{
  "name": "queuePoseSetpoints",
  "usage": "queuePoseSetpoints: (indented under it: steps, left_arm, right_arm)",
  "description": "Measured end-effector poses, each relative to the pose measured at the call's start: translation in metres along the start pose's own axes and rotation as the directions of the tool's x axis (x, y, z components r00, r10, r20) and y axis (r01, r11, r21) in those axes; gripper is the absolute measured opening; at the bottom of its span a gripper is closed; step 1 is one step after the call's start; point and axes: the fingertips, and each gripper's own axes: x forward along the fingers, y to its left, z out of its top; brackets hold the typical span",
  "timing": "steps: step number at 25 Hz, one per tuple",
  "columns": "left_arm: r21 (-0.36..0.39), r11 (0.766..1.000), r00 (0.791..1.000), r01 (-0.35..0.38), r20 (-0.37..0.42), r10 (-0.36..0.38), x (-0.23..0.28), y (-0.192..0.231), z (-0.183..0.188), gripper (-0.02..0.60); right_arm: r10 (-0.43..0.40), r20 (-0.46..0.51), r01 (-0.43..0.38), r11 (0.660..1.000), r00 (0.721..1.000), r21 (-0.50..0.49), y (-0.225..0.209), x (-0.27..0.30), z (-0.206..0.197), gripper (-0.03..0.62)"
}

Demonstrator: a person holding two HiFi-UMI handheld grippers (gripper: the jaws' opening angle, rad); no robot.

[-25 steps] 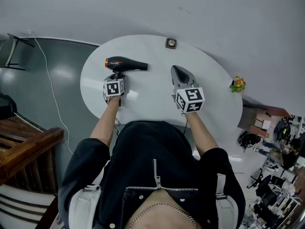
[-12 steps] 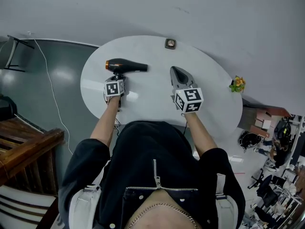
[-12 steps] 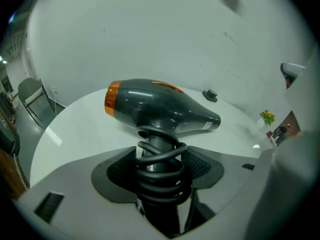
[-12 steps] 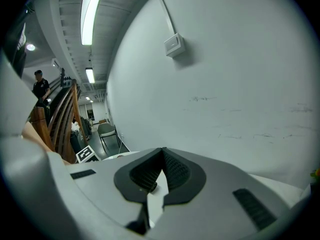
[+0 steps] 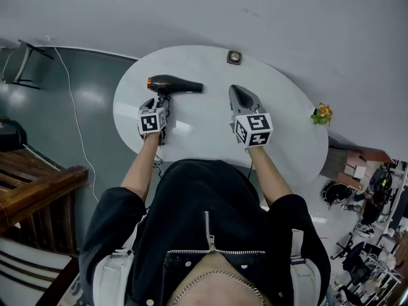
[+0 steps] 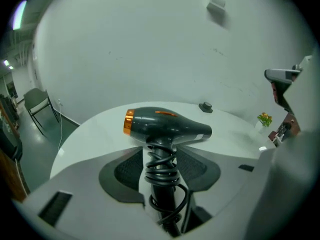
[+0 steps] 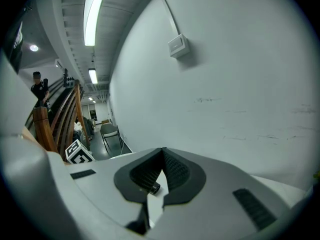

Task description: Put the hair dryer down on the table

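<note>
The black hair dryer (image 5: 175, 85) with an orange rear ring lies on the round white table (image 5: 204, 129), nozzle to the right and handle toward me. Its cord is wound round the handle. My left gripper (image 5: 160, 102) stands at that handle. In the left gripper view the hair dryer (image 6: 167, 126) has its handle between the pads of the left gripper (image 6: 160, 155); the jaws are closing, with thin gaps still beside the handle. My right gripper (image 5: 238, 92) hovers over the table's middle. The right gripper (image 7: 162, 151) has its tips together and holds nothing.
A small dark round object (image 5: 234, 57) sits at the table's far edge, and a little flower plant (image 5: 320, 113) at its right end. Wooden furniture (image 5: 38, 183) and a floor cable (image 5: 73, 126) are to the left. A white wall rises behind the table.
The left gripper has drawn back slightly toward me along the handle. The hair dryer stays where it lay on the table. The right gripper has hardly moved.
</note>
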Motion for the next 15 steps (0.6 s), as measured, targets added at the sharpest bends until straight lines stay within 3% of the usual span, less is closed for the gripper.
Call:
queuePoseSetpoints:
  steps: [4, 6, 10, 15]
  left_arm:
    - [0.048, 0.999, 0.995, 0.010, 0.097, -0.014, -0.025, -0.007, 0.024, 0.096]
    - [0.068, 0.997, 0.988, 0.031, 0.147, -0.041, -0.039, -0.014, 0.039, 0.055]
    - [0.106, 0.994, 0.966, 0.036, 0.252, -0.061, -0.073, -0.022, 0.069, 0.031]
    - [0.195, 0.981, 0.923, 0.008, 0.375, -0.082, -0.113, -0.034, 0.106, 0.029]
  right_arm:
    - [0.012, 0.007, -0.012, 1.000, 1.000, -0.002, 0.003, 0.001, 0.001, 0.005]
    - [0.022, 0.015, -0.022, 1.000, 1.000, -0.005, 0.003, 0.002, 0.003, 0.005]
    - [0.043, 0.020, -0.042, 0.999, 0.999, -0.022, 0.007, 0.006, 0.006, 0.005]
    - [0.063, 0.064, -0.061, 0.998, 0.996, -0.024, 0.008, 0.011, 0.019, 0.003]
